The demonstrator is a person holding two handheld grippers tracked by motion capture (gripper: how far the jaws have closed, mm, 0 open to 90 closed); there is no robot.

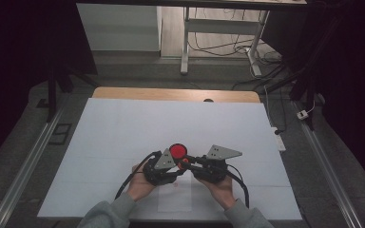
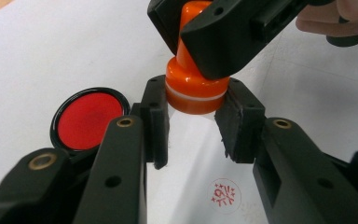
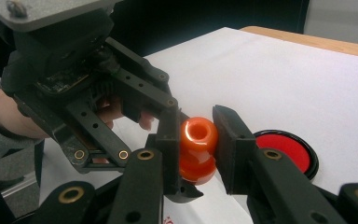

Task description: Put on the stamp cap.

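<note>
An orange stamp (image 1: 184, 163) with a white band hangs just above the white sheet, held from both sides. My left gripper (image 2: 196, 117) is shut on its wide lower part (image 2: 196, 91), one pad pressed on each side. My right gripper (image 3: 196, 140) is shut on the rounded handle (image 3: 198, 133), and it reaches in from the top of the left gripper view (image 2: 205, 32). In the high view the left gripper (image 1: 179, 167) and the right gripper (image 1: 189, 161) meet tip to tip at the stamp. A round black ink pad (image 1: 177, 151) with a red face lies open just behind it.
A red stamped mark (image 2: 223, 193) sits on the paper below the stamp. The large white sheet (image 1: 123, 128) covers most of the wooden table (image 1: 171, 93). A smaller slip (image 1: 175, 197) lies near the front edge. Cables trail back from both grippers.
</note>
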